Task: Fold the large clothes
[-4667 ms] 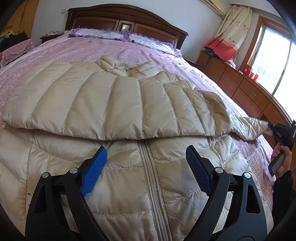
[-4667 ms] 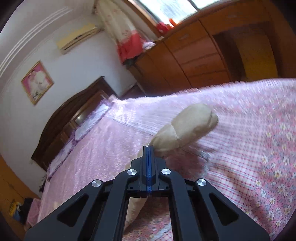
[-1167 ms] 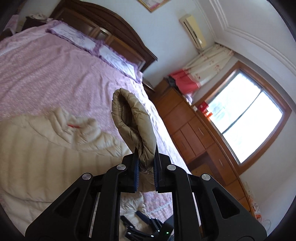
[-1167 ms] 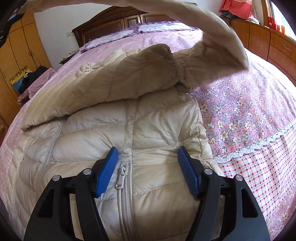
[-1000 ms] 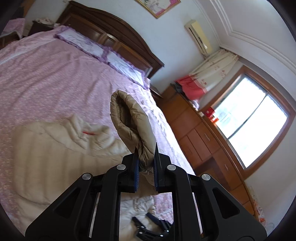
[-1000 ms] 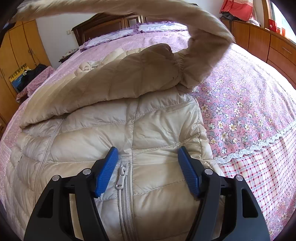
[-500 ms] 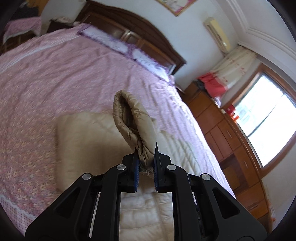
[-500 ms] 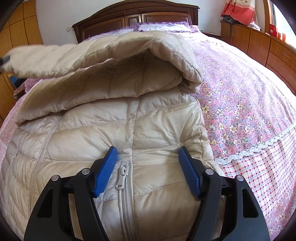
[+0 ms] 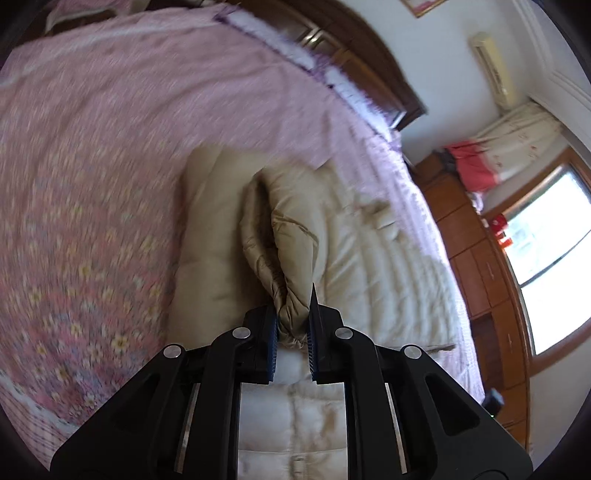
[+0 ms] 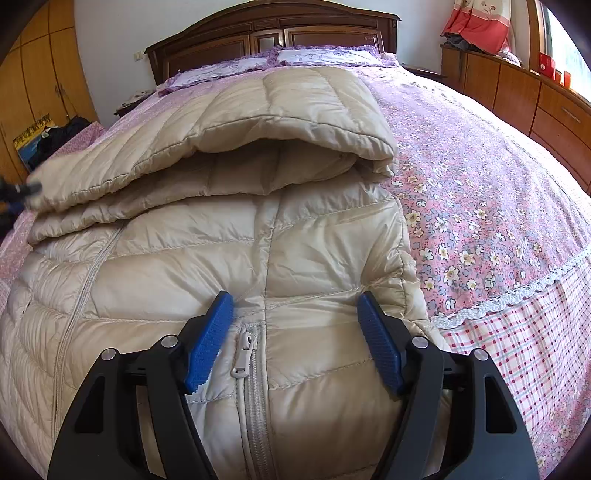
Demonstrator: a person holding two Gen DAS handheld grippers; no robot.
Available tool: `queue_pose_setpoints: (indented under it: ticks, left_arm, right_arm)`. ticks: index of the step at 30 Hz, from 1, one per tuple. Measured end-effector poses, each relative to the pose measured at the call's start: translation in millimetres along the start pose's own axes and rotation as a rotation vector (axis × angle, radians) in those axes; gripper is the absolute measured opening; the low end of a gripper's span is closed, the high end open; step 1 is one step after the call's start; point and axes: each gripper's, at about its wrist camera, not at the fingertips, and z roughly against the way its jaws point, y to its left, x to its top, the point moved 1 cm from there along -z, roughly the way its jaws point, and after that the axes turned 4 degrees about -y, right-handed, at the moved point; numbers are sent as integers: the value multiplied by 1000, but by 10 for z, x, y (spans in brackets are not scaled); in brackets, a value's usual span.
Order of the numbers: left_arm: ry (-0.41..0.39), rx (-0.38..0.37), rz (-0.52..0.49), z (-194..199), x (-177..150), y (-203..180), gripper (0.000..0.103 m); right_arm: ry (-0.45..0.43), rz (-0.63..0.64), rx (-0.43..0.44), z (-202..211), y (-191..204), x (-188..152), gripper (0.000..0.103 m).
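Bright window (image 9: 550, 273) daylight, left view motion-blurred

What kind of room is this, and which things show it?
Very likely a home bedroom: a bed with a floral cover, pillows at a dark wooden headboard, and a wooden wardrobe by the wall.

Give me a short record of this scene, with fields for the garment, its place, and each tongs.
garment: beige puffer jacket, front up, zipper closed
place: on the bed, pink floral cover
sleeve: folded across the chest
left tongs: shut on sleeve cuff
right tongs: open, over the jacket by the zipper
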Motion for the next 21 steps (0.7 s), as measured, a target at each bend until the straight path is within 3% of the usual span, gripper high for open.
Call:
queue_pose_setpoints:
  ticks: [3, 7, 8, 10, 12, 14, 17, 21]
  left_arm:
    - [-2, -4, 36, -30, -47, 91, 13]
    - [-1, 39, 8, -45, -98, 73, 17]
    - [4, 57, -10, -48, -105, 41, 23]
    - [35, 110, -71, 4, -148, -89, 45]
    - [28, 127, -132, 157, -210, -249, 84]
    - [-26, 123, -210, 468, -356, -408, 89]
    - [-4, 102, -302, 734, -539, -513, 93]
    - [13, 99, -384, 1098, -822, -513, 93]
  right_arm:
    - [1, 10, -11, -7, 47, -1, 69]
    - [6, 11, -15, -16, 66, -8, 70]
    - [7, 12, -17, -16, 81, -9, 70]
    - [10, 16, -21, -24, 90, -10, 70]
    - [14, 19, -29, -13, 96, 6, 70]
    - [21, 19, -42, -3, 113, 34, 73]
    - [38, 4, -53, 29, 118, 69, 85]
    - [42, -6, -57, 235, 105, 117, 86]
